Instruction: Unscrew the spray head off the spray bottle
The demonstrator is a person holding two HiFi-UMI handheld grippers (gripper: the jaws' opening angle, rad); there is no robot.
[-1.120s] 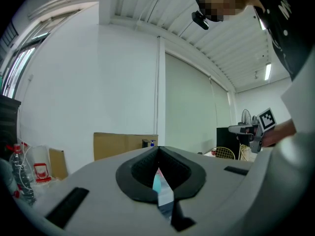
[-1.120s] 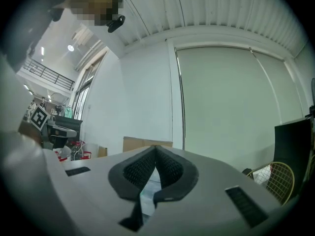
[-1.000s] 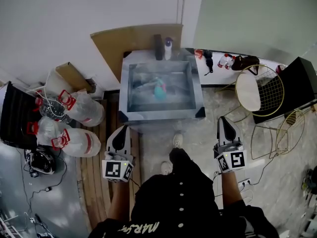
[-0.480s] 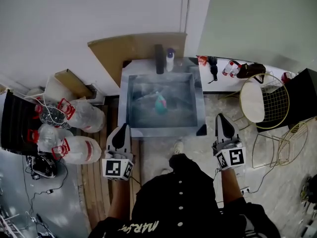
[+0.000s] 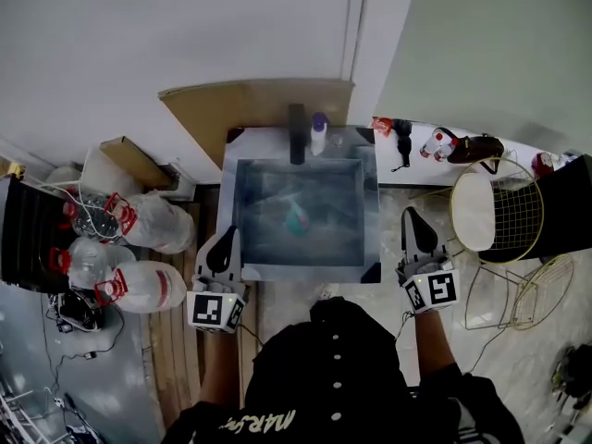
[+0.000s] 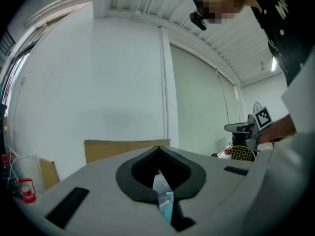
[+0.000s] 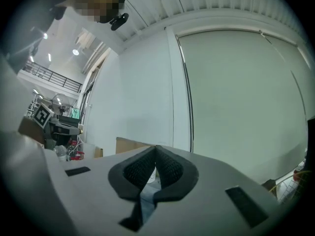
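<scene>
Teal in body with a paler part toward its left, the spray bottle [image 5: 297,216] lies on its side near the middle of a grey, glossy table [image 5: 356,248]; glare and blur smear its outline, so the spray head cannot be told apart from the bottle, nor whether it is screwed on. Far left, clear plastic jugs [image 5: 148,222] with red handles lie on the floor beside a black crate [image 5: 23,239] cut off by the frame edge. The left gripper [image 5: 222,248] is held just off the table's near left corner with its jaws closed and empty; in the left gripper view [image 6: 158,152] the dark pads meet, and only a sliver of the teal bottle [image 6: 168,206] shows through the gap beneath them. At the table's far edge stand a dark upright object [image 5: 296,134], too small to identify, and a white bottle with a purple cap [image 5: 319,134], in front of a leaning cardboard sheet [image 5: 250,104]. The right gripper [image 5: 416,234], just off the near right corner, is likewise closed on nothing; the right gripper view [image 7: 156,154] shows its ribbed pads pressed together. Farther right stands a white-seated wire chair [image 5: 486,202], with small red-and-white items on a white board behind it that are hard to make out.
</scene>
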